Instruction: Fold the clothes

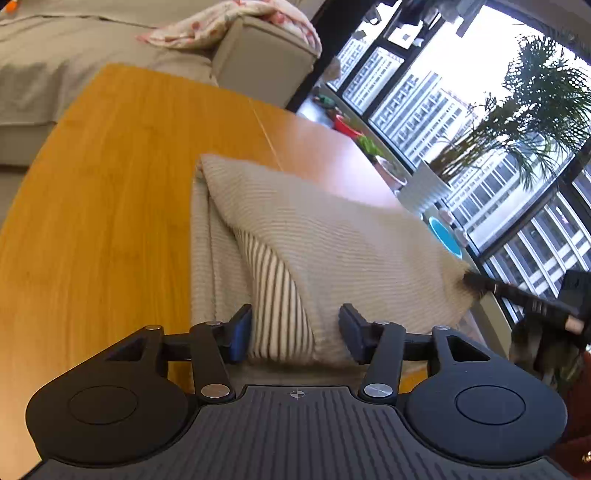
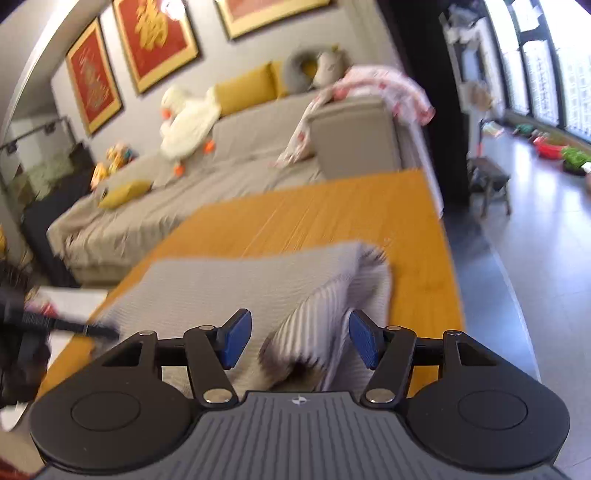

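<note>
No legible text, label, brand or number in either view; the framed red pictures [image 2: 147, 40] on the wall carry gold calligraphic characters, too blurred to read; a paper sheet [image 1: 406, 35] on the window [image 1: 424, 107] is likewise unreadable

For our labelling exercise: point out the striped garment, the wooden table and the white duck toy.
striped garment [image 1: 332, 236], left wrist view, on its raised top fold.
wooden table [image 1: 110, 192], left wrist view, on bare wood.
white duck toy [image 2: 192, 122], right wrist view, on its body.
</note>
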`<state>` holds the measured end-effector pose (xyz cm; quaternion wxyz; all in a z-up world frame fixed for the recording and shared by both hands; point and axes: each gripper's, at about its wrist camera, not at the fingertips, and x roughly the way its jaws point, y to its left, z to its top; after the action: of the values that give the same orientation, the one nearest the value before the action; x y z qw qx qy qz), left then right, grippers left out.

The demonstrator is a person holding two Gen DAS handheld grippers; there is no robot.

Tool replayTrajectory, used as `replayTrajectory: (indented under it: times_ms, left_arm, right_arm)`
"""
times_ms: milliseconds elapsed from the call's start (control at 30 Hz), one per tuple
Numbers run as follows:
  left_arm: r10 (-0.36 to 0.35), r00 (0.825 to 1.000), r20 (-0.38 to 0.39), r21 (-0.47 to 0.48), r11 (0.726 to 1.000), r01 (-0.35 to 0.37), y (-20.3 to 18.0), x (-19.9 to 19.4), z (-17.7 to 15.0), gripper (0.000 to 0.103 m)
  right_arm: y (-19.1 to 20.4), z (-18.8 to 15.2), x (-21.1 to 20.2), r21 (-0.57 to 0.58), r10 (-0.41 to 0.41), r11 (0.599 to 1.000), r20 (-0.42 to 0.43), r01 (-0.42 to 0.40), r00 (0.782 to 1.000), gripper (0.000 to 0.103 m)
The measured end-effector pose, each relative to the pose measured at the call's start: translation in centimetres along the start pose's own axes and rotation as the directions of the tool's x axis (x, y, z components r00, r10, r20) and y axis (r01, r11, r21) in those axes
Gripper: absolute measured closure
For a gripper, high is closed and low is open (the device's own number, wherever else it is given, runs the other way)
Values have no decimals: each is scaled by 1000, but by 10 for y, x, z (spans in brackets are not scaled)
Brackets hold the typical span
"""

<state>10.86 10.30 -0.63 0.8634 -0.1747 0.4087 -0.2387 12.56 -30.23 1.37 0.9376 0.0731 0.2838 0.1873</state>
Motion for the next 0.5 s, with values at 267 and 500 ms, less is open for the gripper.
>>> replayTrajectory:
  times_ms: [267, 500]
  left_arm:
    - [66, 991, 120, 29, 997, -70, 1, -1, 35, 69]
    - [190, 976, 108, 85, 976, -199, -6, 1, 20, 55]
  right_arm:
    - [10, 4, 8, -39, -35, 999, -6, 35, 999, 85]
    - [-6, -26, 7, 16, -82, 996, -53, 83, 995, 60]
